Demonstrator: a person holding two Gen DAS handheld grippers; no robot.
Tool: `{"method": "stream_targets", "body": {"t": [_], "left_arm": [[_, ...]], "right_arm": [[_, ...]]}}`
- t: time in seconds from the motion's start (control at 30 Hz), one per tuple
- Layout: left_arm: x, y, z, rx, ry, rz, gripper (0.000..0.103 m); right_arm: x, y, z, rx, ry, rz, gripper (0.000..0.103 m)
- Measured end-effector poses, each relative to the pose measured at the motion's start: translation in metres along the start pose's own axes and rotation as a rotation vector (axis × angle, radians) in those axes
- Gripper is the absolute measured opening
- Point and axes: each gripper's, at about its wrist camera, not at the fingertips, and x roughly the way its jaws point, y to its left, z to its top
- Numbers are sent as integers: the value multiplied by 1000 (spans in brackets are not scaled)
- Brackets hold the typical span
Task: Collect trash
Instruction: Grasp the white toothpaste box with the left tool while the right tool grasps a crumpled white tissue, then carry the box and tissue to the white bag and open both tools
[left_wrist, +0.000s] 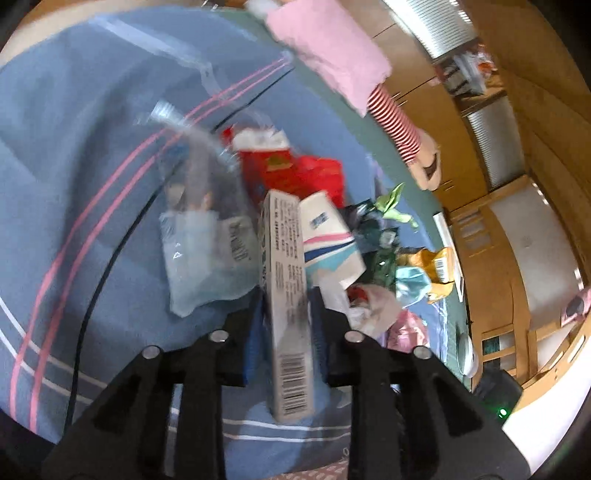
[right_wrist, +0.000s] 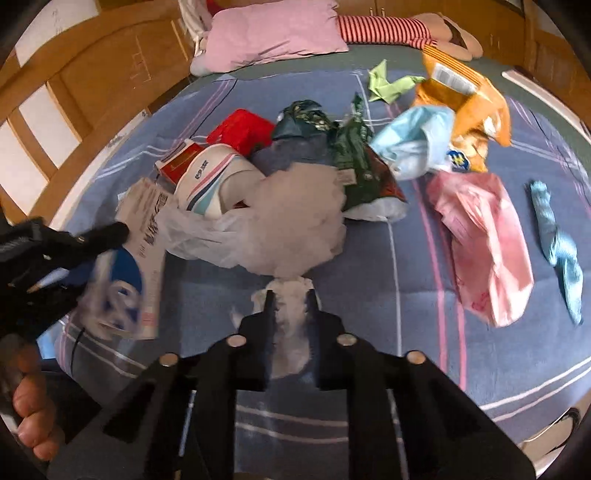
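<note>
A long grey cardboard box with a barcode (left_wrist: 290, 314) is clamped between the nearly closed fingers of the left gripper (left_wrist: 286, 306), while the right gripper (right_wrist: 290, 299) is closed on the edge of a translucent white plastic bag (right_wrist: 280, 225). Collection is judged barely begun: an orange snack packet (right_wrist: 465, 99), pink plastic bag (right_wrist: 484, 240), green wrapper (right_wrist: 354, 162) and red carton (right_wrist: 240, 129) are left loose on the blue striped bedspread (right_wrist: 406, 314). Open room is seen near the grippers; the wooden bed frame (right_wrist: 74, 110) bounds the left edge.

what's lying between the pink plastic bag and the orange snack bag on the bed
In the right wrist view, a crumpled light blue plastic bag lies between the pink plastic bag and the orange snack bag.
</note>
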Motion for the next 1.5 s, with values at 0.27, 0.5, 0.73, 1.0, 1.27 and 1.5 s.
{"method": "stream_targets", "body": {"t": [0.27, 0.5, 0.73, 1.0, 1.27, 1.5], "left_arm": [[16, -1, -10, 66, 64, 107, 27], [-37, -27, -24, 233, -154, 53, 25], [-75, -50, -70, 361, -115, -209, 25], [-56, -99, -139, 518, 132, -399, 25], [-31, -135, -226, 811, 379, -464, 42], [-41, -120, -171, 713, 97, -188, 88]], "right_arm": [[-59, -37, -27, 86, -89, 2, 13], [-127, -60, -43, 109, -211, 5, 13], [-199, -85, -87, 86, -203, -47, 13], [-231, -128, -136, 263, -239, -99, 73], [-262, -152, -127, 424, -402, -52, 73], [-250, -153, -133, 439, -374, -49, 73]]}}
